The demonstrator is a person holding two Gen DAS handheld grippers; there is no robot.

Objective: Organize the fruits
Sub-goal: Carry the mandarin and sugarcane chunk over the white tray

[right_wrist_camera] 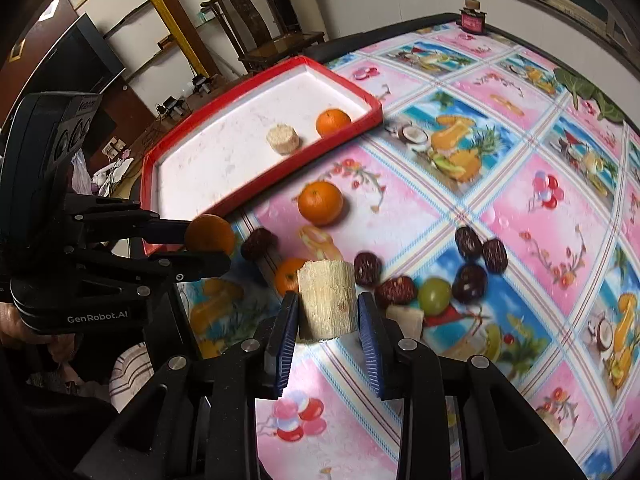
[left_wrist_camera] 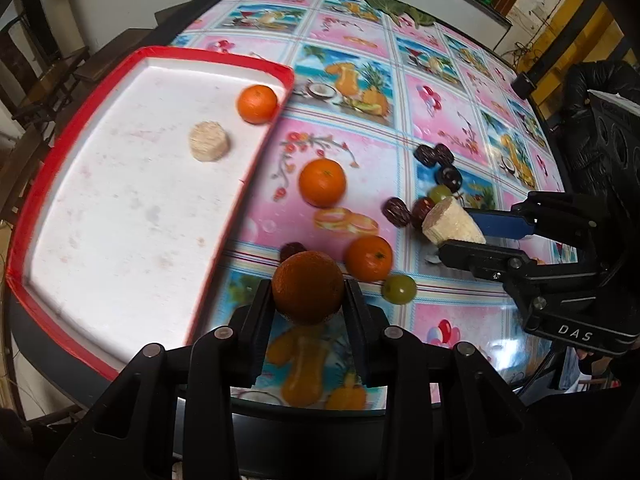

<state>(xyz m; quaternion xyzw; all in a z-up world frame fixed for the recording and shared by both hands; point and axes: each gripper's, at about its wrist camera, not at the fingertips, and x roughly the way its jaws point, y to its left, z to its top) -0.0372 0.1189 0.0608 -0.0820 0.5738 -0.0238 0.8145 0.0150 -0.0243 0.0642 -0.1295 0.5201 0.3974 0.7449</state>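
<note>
My left gripper point(left_wrist_camera: 307, 285) is shut on an orange point(left_wrist_camera: 308, 286) held above the table just right of the red tray point(left_wrist_camera: 256, 162); it also shows in the right wrist view point(right_wrist_camera: 208, 240). My right gripper point(right_wrist_camera: 327, 312) is shut on a pale sugarcane chunk point(right_wrist_camera: 326, 304), seen in the left view too point(left_wrist_camera: 452, 226). The white-floored tray holds one orange point(left_wrist_camera: 257, 104) and one sugarcane chunk point(left_wrist_camera: 209, 141). Two oranges point(left_wrist_camera: 322, 182) point(left_wrist_camera: 369, 258), two green grapes point(left_wrist_camera: 398, 289) point(left_wrist_camera: 440, 192) and several dark dates point(left_wrist_camera: 434, 156) lie loose on the tablecloth.
The table carries a pink and blue fruit-print cloth point(left_wrist_camera: 440, 100). A small red jar point(right_wrist_camera: 472, 18) stands at its far edge. Another pale sugarcane piece point(right_wrist_camera: 405, 320) lies by my right fingers. Chairs and shelves stand beyond the tray side.
</note>
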